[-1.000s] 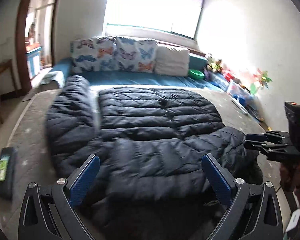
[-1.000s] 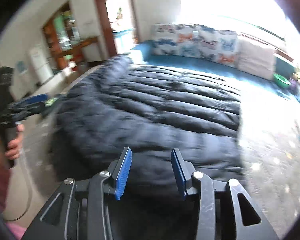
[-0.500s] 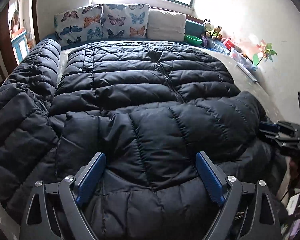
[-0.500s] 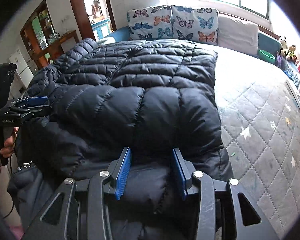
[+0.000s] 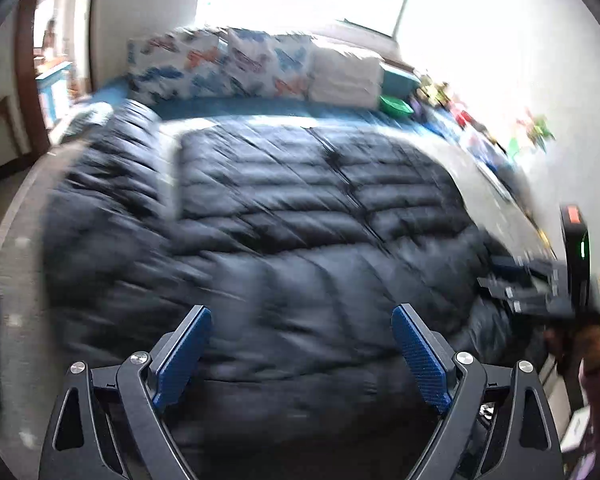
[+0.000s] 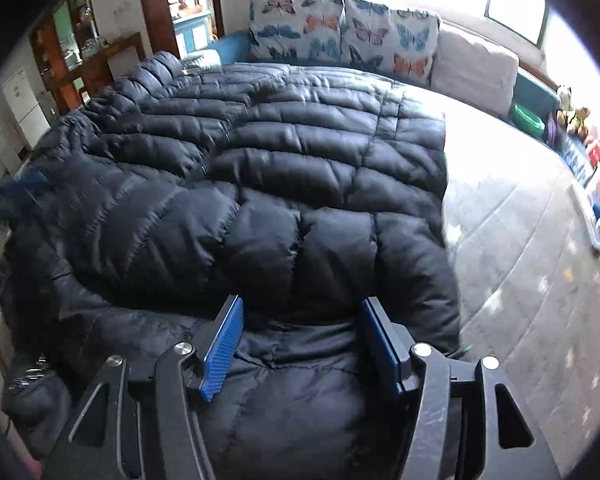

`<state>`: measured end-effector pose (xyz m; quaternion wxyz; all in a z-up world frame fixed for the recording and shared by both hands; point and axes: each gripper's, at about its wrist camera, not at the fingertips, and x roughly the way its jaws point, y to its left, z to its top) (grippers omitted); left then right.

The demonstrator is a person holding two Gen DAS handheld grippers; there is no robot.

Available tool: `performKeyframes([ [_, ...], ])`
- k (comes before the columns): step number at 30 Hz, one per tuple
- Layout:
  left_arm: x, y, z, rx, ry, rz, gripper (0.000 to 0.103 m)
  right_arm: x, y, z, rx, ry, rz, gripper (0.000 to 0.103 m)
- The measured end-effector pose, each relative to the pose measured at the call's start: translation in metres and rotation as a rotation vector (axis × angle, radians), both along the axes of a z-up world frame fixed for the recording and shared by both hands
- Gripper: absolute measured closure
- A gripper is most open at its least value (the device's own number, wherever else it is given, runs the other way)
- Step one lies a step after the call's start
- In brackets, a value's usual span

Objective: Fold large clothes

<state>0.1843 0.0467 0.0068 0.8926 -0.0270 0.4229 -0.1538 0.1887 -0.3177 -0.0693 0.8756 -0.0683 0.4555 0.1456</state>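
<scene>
Coat: one, black, quilted in puffy bands, shiny shell; it lies spread across the bed, its near end doubled over into a thick fold by the bed's near edge.
Sleeve: one seen clearly, padded, lying along the coat's left side.
Bed: one, grey quilted cover with small stars.
Pillows: three; two butterfly-print, one plain pale, all square and soft, in a row at the far end.
Bowl: one, green, round, beside the pillows.
Left gripper: black frame, two blue ribbed fingers spread wide and released over the coat's near fold; view blurred.
Right gripper: two blue ribbed fingers; they have just been opening, with coat fabric between them, and they stand clear of it on both sides.
Hand: one, gripping the right gripper's handle, pink cuff.
</scene>
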Motion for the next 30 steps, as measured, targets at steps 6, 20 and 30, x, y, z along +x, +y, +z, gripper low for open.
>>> performKeyframes([
  [6, 0.048, 0.088, 0.034, 0.045, -0.022, 0.241, 0.000, -0.006, 0.004, 0.004, -0.028, -0.013, 0.019, 0.031],
  [20, 0.201, 0.209, -0.045, -0.200, 0.287, 0.475, 0.010, -0.005, 0.006, 0.003, 0.013, 0.011, 0.024, 0.015],
  [30, 0.186, 0.189, -0.003, -0.338, 0.147, 0.353, 0.092, -0.005, 0.003, 0.006, 0.045, 0.020, 0.015, 0.015],
])
